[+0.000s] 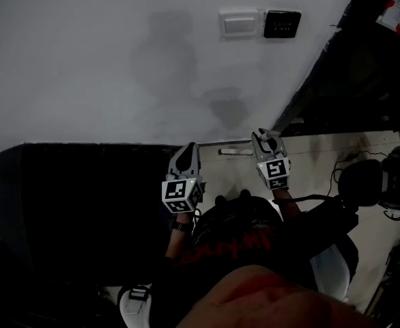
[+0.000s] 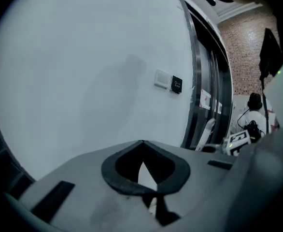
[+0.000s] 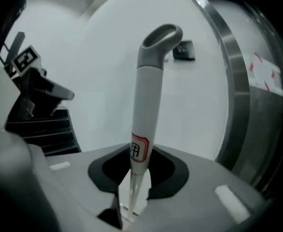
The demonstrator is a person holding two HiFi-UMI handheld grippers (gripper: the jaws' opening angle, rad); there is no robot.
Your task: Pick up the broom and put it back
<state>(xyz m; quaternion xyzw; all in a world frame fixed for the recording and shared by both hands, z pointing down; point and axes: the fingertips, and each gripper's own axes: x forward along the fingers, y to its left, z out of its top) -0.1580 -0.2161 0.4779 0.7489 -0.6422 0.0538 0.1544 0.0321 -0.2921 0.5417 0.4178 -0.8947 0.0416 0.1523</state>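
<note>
The broom's pale grey handle (image 3: 148,95) stands upright between the jaws of my right gripper (image 3: 132,170), which is shut on it. The handle has a loop end (image 3: 162,35) at the top and a red-framed label (image 3: 139,151) just above the pads; the brush end is hidden. In the head view the right gripper (image 1: 265,137) is held up near the white wall. My left gripper (image 1: 188,149) hovers beside it to the left, its jaws (image 2: 141,144) meeting at the tips with nothing between them.
A white wall switch (image 1: 239,23) and a black panel (image 1: 282,24) sit on the wall above. A dark cabinet (image 1: 77,197) stands at the left, a steel door frame (image 3: 238,71) at the right. Cables and dark equipment (image 1: 381,183) lie on the floor at right.
</note>
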